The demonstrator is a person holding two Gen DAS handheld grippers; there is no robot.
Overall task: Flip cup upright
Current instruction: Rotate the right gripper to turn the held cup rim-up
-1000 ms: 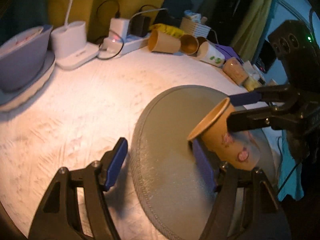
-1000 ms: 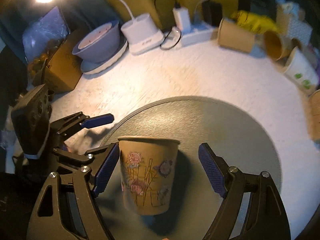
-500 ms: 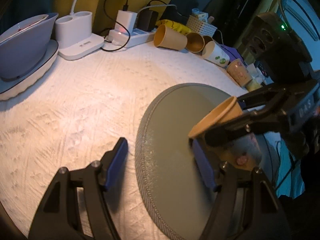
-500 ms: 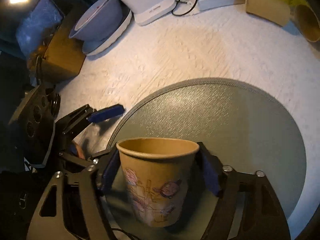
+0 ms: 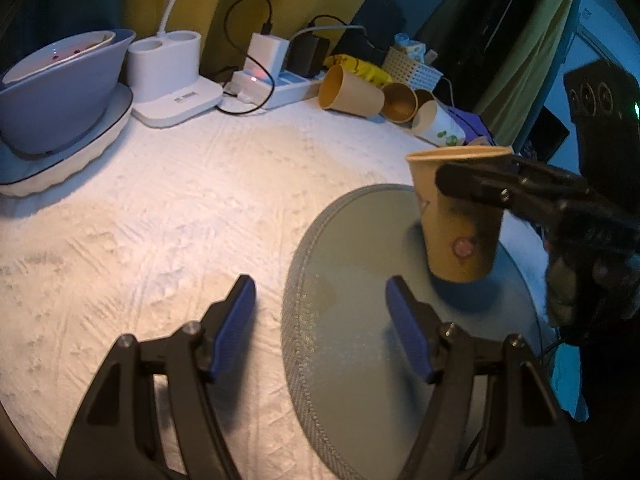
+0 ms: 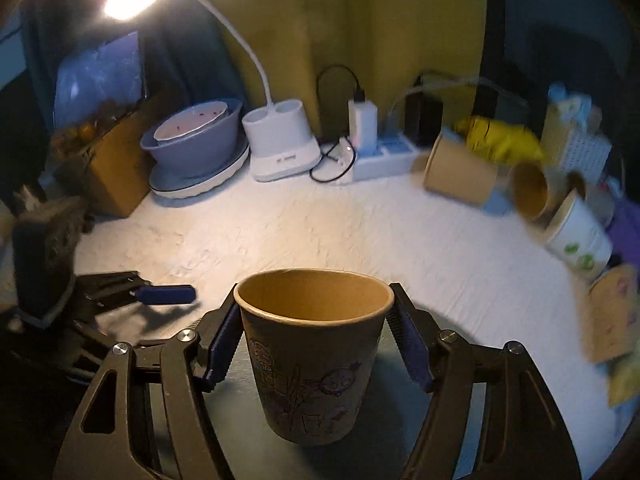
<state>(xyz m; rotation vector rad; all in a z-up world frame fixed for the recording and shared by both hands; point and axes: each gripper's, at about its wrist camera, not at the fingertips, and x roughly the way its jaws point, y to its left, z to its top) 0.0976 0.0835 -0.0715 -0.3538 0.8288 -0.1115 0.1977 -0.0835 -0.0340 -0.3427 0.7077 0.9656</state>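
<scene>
Already the cup (image 6: 314, 354) stood mouth-up, clenched between the right gripper (image 6: 314, 344) jaws above the round mat (image 5: 348, 344), only setting down left; the left gripper (image 5: 320, 324) gaped empty.

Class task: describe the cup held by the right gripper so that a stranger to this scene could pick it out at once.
Start at the round grey mat on the white tablecloth. Over it, the right gripper clamps a brown paper cup, mouth up. Unlike the spare cups lying on their sides by the power strip, it is upright and has cartoon drawings.
</scene>
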